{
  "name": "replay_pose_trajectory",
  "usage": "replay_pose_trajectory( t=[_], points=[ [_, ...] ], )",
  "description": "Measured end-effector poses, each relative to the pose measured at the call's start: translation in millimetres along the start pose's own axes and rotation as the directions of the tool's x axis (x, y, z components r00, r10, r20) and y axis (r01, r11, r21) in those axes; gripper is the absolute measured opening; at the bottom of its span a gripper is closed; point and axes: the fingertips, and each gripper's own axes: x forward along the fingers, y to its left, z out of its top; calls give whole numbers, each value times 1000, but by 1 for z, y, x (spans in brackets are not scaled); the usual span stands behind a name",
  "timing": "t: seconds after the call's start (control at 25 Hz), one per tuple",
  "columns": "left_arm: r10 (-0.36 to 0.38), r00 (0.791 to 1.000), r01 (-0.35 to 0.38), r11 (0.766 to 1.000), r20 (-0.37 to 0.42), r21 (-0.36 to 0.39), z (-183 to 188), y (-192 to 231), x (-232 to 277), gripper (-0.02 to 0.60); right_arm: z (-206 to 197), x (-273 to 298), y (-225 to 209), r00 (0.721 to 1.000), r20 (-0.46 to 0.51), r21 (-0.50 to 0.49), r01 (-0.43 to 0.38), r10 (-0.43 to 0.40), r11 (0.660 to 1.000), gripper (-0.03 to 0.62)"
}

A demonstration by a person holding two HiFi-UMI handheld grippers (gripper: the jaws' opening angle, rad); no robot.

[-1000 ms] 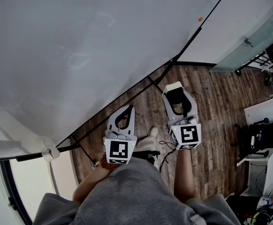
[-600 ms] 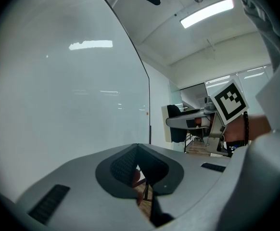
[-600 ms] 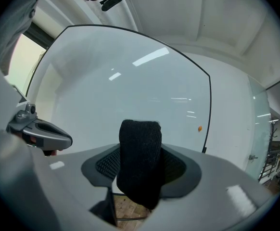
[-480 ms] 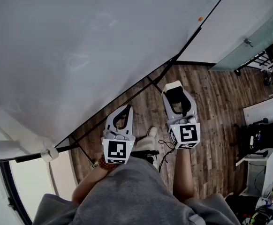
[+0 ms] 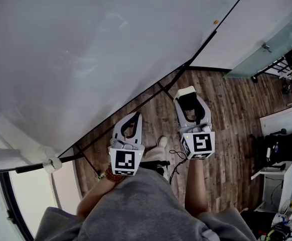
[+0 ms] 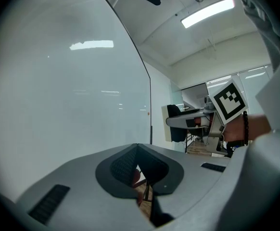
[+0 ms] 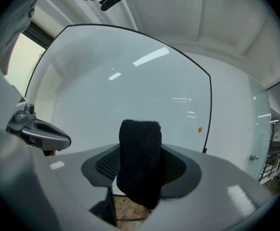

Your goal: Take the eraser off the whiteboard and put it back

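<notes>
Head view: the right gripper (image 5: 188, 100) was clamped on the eraser (image 5: 185, 91). The eraser was held in the air just off the lower edge of the whiteboard (image 5: 86, 59), not touching it, with wood floor (image 5: 226, 109) underneath. The left gripper (image 5: 135, 117) sat beside it with its jaws together, empty and also clear of the board.

Left gripper view: the jaws met with nothing between them. The board filled the left side, and the right gripper's marker cube (image 6: 229, 101) showed off to the right.

Right gripper view: the eraser stood upright between the pads, its top end poking past the jaws toward the board's middle. A small orange dot (image 7: 200, 128) sat near the board's right edge.

Risk, as I judged it: the pads seemed to hold only the lower part. A tilted push onto the board could twist the eraser in the grip. If it met the board unevenly it might not stick, and it would drop to the floor once released.

Eraser look: a small block with a white casing on one side, black woven felt on the other and a rounded top. It was probably light and soft.
</notes>
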Motion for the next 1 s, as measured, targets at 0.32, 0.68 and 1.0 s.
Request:
replay_pose_trajectory(
  t=[0.32, 0.68, 1.0],
  points=[
    [24, 1000, -24, 1000, 4, -5, 1, 6, -1, 6, 2, 6, 2, 1000, 5, -5, -15, 15, 1000, 233],
    [59, 998, -59, 998, 11, -10, 1, 11, -3, 6, 6, 14, 6, 999, 17, -12, -46, 46, 999, 232],
    [103, 995, -103, 995, 5, -12, 2, 25, -5, 6, 9, 29, 15, 996, 22, -9, -86, 87, 996, 232]
  ],
)
